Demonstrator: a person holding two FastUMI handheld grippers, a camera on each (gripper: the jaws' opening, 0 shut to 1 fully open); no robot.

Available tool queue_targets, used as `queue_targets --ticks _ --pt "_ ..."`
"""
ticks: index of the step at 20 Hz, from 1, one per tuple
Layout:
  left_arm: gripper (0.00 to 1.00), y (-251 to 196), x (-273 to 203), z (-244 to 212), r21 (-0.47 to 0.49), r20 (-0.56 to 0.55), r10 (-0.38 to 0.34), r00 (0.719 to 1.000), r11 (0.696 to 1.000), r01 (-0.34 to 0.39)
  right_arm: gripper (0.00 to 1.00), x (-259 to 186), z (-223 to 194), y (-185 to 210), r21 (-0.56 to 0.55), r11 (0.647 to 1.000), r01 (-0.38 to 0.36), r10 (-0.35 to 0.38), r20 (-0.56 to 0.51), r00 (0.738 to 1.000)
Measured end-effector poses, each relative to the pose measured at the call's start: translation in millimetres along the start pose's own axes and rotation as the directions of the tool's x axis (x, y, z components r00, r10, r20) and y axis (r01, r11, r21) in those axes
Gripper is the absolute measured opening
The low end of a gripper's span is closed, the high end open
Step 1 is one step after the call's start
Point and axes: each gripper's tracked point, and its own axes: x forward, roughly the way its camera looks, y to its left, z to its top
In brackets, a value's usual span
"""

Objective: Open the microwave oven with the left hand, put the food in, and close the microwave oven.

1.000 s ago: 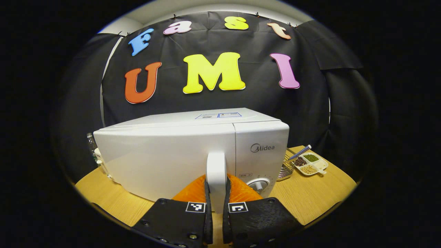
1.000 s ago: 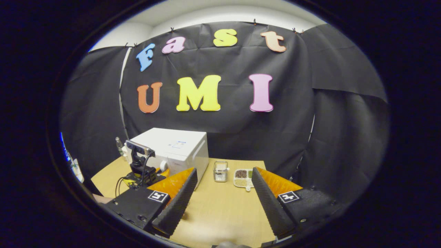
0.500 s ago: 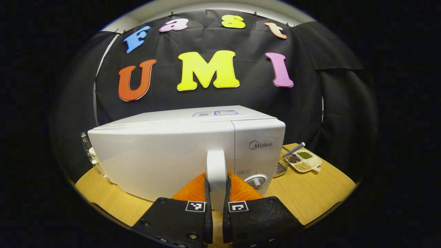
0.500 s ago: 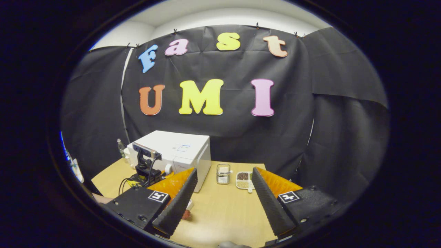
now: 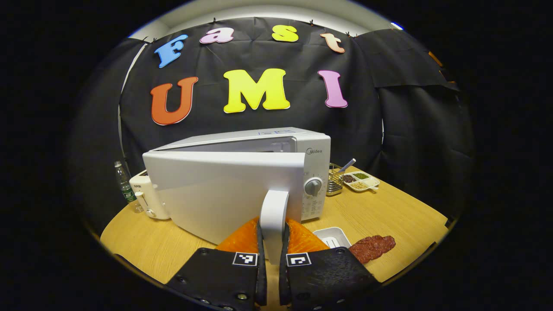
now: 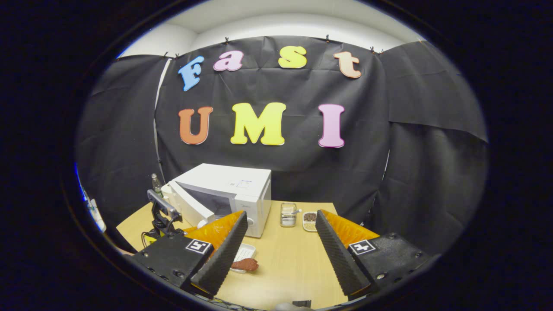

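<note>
My left gripper (image 5: pixel 271 259) pinches the white microwave oven's (image 5: pixel 276 142) upright white plastic door handle (image 5: pixel 274 216); the door is part open. The flat reddish-brown food (image 5: pixel 372 248) waits on the wooden table (image 5: pixel 389 216), not yet loaded. My right gripper (image 6: pixel 281 246) hovers wide, empty.

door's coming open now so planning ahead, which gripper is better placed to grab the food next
Right. The right gripper is open and free above the table, with the reddish food lying just ahead of it by the white dish. The left gripper is shut on the door handle.
</note>
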Motion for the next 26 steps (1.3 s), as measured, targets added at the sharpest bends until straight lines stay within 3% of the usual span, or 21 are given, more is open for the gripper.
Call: queue_targets --ticks 2,3,4,5,6,7,10,11,13,14,17,18,26 --pt "0.12 13 -23 -8 -0.001 -0.016 0.023 1.000 1.000 -0.023 0.96 -8 -2 11 -0.006 1.000 0.001 -0.001 0.004 1.000" --pt "0.12 19 -28 -11 0.006 -0.016 0.034 0.999 0.999 -0.034 1.00 -11 -5 18 -0.001 1.000 0.000 0.000 0.001 1.000" --pt "0.17 26 -44 -12 0.014 -0.018 0.054 0.998 0.998 -0.054 0.96 -13 -7 26 0.004 1.000 -0.008 0.008 -0.004 1.000" --pt "0.27 35 -51 -15 0.029 -0.018 0.074 0.997 0.997 -0.073 1.00 -15 -9 33 0.005 1.000 -0.014 0.014 -0.008 1.000" --pt "0.26 45 -58 -17 0.049 -0.019 0.103 0.994 0.994 -0.102 1.00 -18 -11 38 0.002 1.000 -0.017 0.017 -0.009 1.000" --pt "0.31 54 -64 -18 0.064 -0.016 0.122 0.992 0.991 -0.120 1.00 -20 -12 44 -0.002 1.000 -0.019 0.019 -0.009 1.000" --pt "0.88 73 -70 -23 0.042 -0.017 0.128 0.992 0.991 -0.127 0.96 -26 -11 60 -0.010 0.999 -0.034 0.034 -0.001 0.999" --pt "0.95 76 -69 -24 0.033 -0.026 0.123 0.992 0.992 -0.122 1.00 -27 -11 64 -0.014 0.999 -0.038 0.038 -0.002 0.999" --pt "0.97 80 -78 -22 0.045 -0.018 0.127 0.992 0.991 -0.126 0.96 -28 -11 72 -0.016 0.999 -0.046 0.046 0.003 0.999" --pt "0.97 83 -82 -22 0.058 -0.012 0.132 0.991 0.990 -0.131 1.00 -29 -11 75 -0.017 0.999 -0.048 0.048 0.004 0.999" --pt "0.97 95 -94 -20 0.082 0.009 0.142 0.990 0.986 -0.142 0.96 -27 -15 86 -0.013 0.998 -0.062 0.062 -0.002 0.998" --pt "0.97 99 -98 -21 0.088 0.014 0.144 0.990 0.986 -0.144 1.00 -26 -17 89 -0.009 0.998 -0.067 0.067 -0.005 0.998" --pt "0.97 160 -140 -34 0.122 0.009 0.222 0.975 0.968 -0.221 1.00 -19 -32 130 -0.002 0.991 -0.135 0.135 -0.042 0.990"
